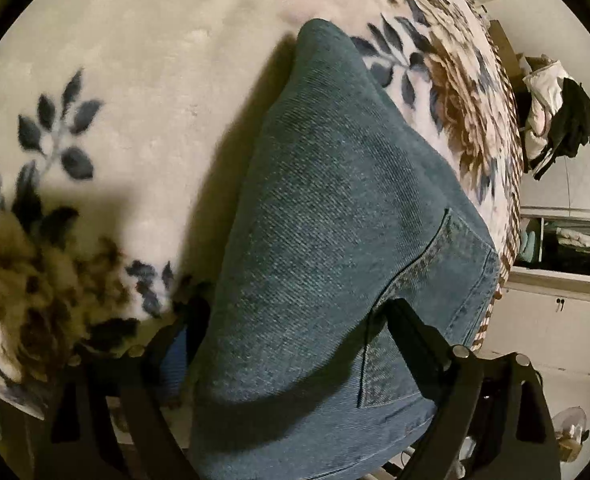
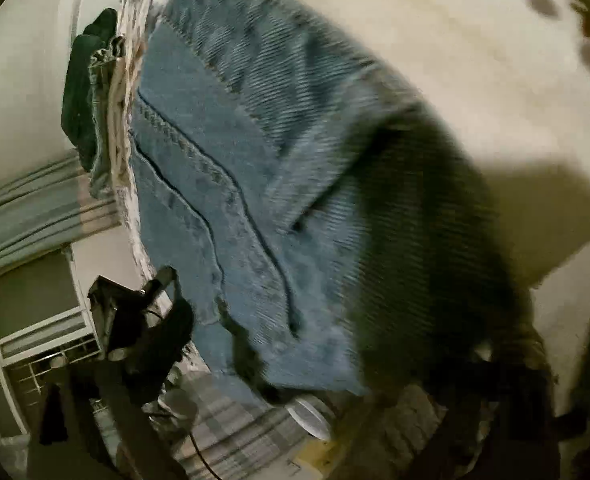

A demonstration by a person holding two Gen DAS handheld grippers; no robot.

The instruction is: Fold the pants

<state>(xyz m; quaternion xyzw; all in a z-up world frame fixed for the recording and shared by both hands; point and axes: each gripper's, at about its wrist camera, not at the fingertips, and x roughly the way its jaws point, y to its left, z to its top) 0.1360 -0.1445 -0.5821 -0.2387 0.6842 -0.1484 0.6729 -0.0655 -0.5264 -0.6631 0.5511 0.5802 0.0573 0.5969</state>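
Blue denim pants [image 1: 335, 240] lie on a cream floral blanket [image 1: 135, 80] on a bed. In the left wrist view the denim rises as a folded hump from between my left gripper's [image 1: 295, 312] two black fingers, one on each side of the cloth, so it is shut on the pants. A pocket seam [image 1: 435, 248] shows at the right. In the right wrist view the pants [image 2: 255, 184] fill the middle, blurred, with seams running down. My right gripper [image 2: 335, 344] has its left finger [image 2: 163, 320] beside the denim edge; the right finger is lost in shadow.
The bed edge [image 1: 507, 200] runs down the right of the left view, with shelves and hanging clothes [image 1: 555, 120] beyond. In the right view, dark clothes [image 2: 91, 92] lie at the bed's edge, with a curtain [image 2: 35, 208] and window frame behind.
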